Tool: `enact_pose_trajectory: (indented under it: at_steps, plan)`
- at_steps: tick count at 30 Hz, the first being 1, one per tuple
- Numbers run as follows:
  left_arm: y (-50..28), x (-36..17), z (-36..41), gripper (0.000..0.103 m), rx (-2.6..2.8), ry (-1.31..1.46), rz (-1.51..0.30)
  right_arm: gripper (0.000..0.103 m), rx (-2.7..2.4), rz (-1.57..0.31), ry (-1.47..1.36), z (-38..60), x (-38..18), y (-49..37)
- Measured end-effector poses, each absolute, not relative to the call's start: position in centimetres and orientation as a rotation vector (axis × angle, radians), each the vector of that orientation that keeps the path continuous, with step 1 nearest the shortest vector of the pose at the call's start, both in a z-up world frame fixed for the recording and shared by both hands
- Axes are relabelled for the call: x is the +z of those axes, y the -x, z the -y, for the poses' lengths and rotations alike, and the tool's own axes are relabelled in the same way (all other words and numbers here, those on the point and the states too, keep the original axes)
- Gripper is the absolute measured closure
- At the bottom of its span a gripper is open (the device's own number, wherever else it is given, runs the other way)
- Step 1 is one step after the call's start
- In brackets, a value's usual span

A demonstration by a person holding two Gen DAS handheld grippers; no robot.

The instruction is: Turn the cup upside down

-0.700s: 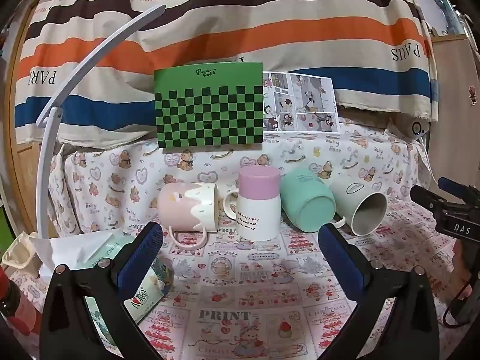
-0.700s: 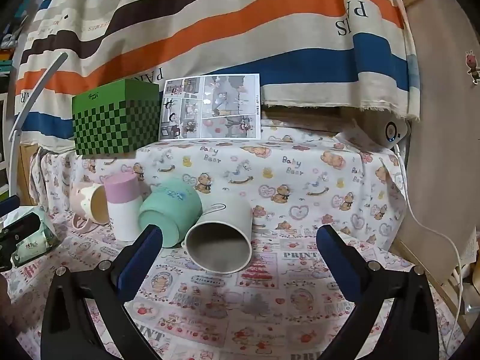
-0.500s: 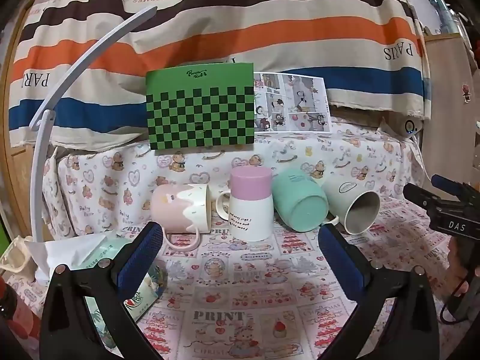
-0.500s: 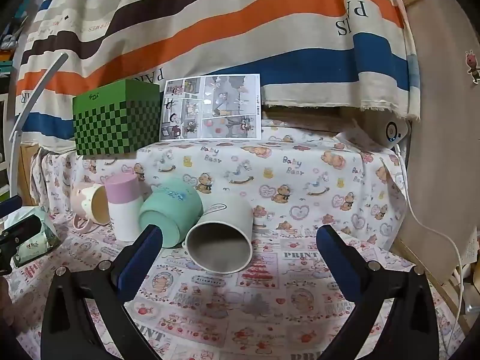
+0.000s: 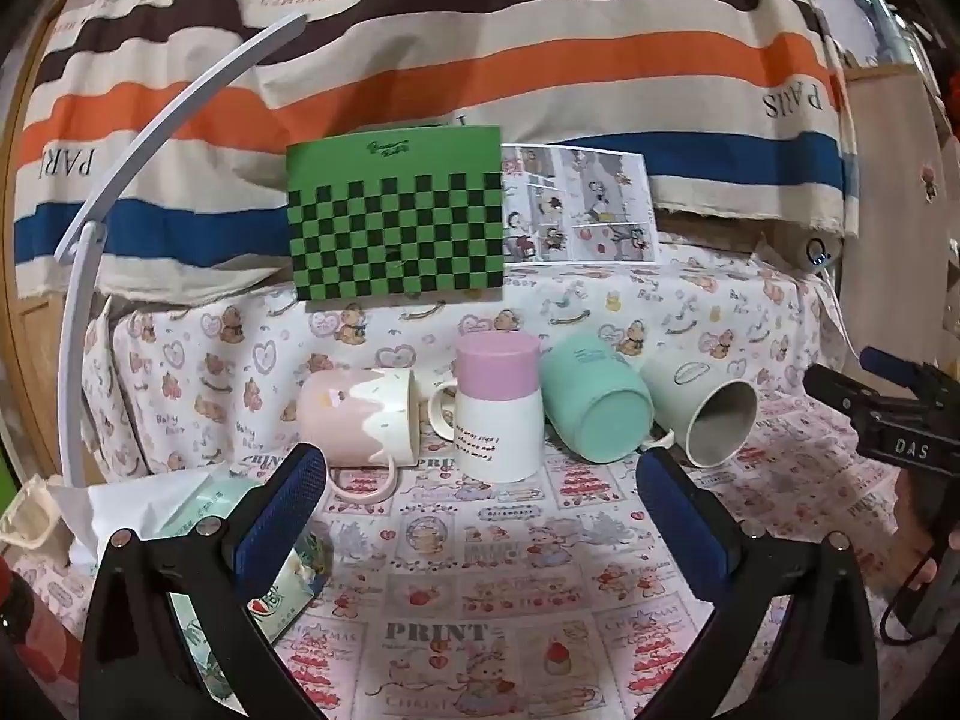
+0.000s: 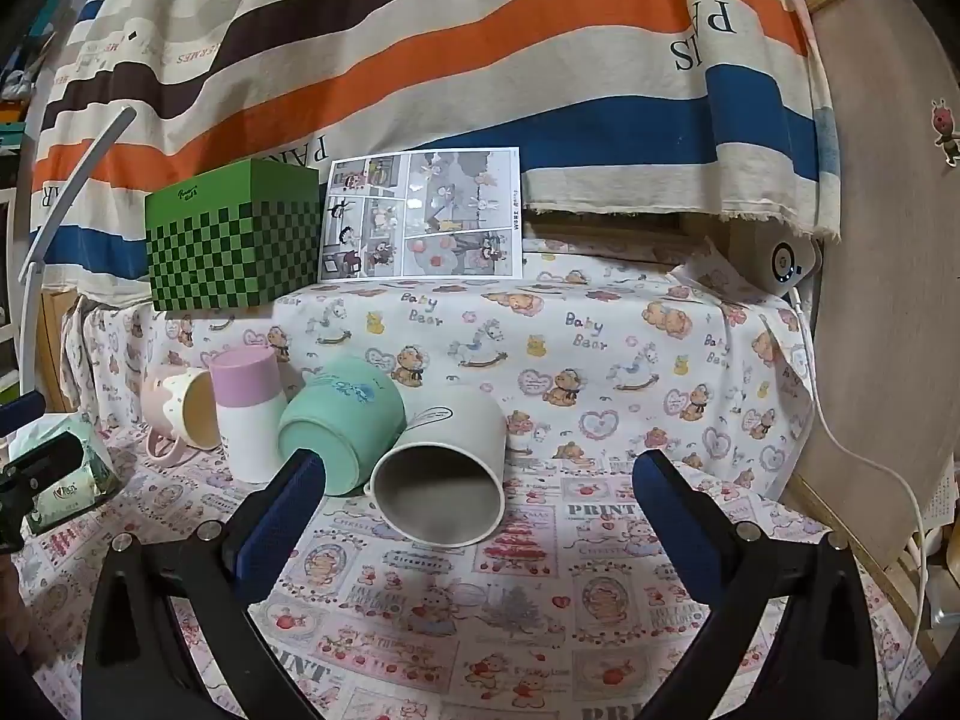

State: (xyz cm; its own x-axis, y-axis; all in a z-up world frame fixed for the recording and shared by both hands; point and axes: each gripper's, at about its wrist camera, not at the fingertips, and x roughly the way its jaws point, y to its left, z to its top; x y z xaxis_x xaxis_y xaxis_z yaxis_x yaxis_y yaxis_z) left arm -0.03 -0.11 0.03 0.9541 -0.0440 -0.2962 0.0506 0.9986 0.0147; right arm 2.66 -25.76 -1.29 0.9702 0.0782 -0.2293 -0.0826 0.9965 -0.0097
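Observation:
Several cups stand in a row on the patterned cloth. A pink and cream mug (image 5: 360, 417) lies on its side, mouth to the right. A pink and white mug (image 5: 497, 405) stands upside down. A teal cup (image 5: 597, 405) lies on its side, base toward me. A pale grey-green cup (image 5: 705, 411) lies on its side, mouth toward me; it also shows in the right wrist view (image 6: 447, 471). My left gripper (image 5: 480, 486) is open and empty, short of the row. My right gripper (image 6: 480, 480) is open and empty, with the grey-green cup between its fingers' lines, a little beyond them.
A green checkered box (image 5: 396, 216) and a comic sheet (image 6: 423, 216) stand on the raised ledge behind. A white lamp arm (image 5: 150, 138) curves up at left. A tissue pack (image 5: 240, 534) lies at near left. A white cable (image 6: 870, 462) runs down the right side.
The left wrist view has shifted: the cups and box now sit a little lower and more to the right in it. The right gripper has hardly moved. No cup has moved.

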Motion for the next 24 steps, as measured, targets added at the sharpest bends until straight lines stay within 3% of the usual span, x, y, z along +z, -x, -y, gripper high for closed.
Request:
enact_pose_trajectory:
  at_steps: [24]
  plan:
    - [-0.04,0.09,-0.13,0.000,-0.020,-0.019,-0.302,0.000,0.081,-0.230,0.021,25.81,-1.31,-2.66]
